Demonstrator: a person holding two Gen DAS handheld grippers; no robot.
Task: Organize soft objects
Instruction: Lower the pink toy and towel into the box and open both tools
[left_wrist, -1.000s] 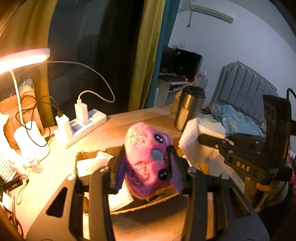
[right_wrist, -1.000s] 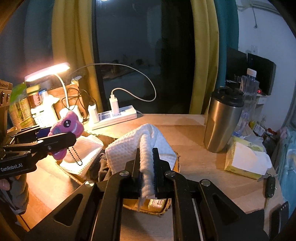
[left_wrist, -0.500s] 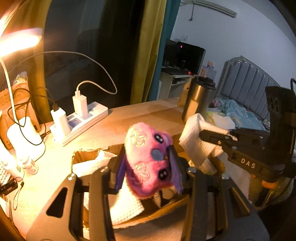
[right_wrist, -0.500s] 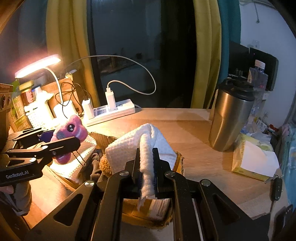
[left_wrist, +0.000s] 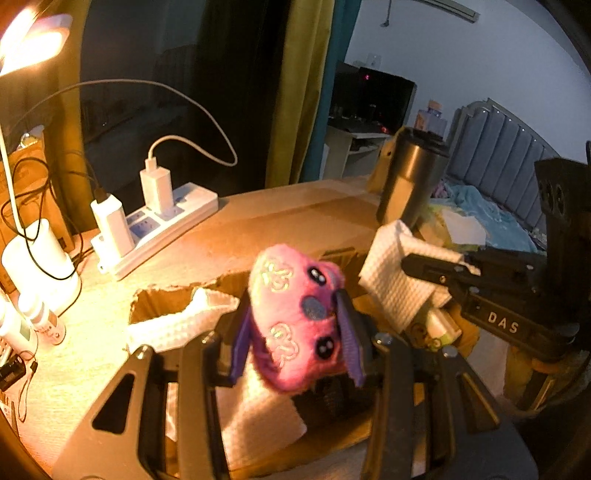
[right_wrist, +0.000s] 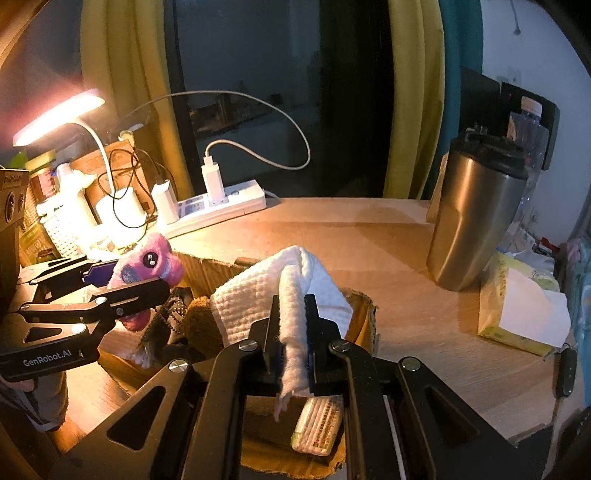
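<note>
Your left gripper (left_wrist: 295, 332) stays clamped on the pink plush toy (left_wrist: 295, 325), now lower over the cardboard box (right_wrist: 364, 306); your right gripper (right_wrist: 291, 332) pinches the white waffle towel (right_wrist: 295, 288) at three o'clock. Placement appears imminent.

Steel travel tumbler (right_wrist: 476, 214) with black lid upright on wooden desk (right_wrist: 369, 240), right of jaws. Yellow tissue pack (right_wrist: 521, 306) beside it, car key (right_wrist: 566, 371) nearer. White power strip (right_wrist: 218, 208) with chargers ahead-left; lit desk lamp (right_wrist: 59, 116) far left.
</note>
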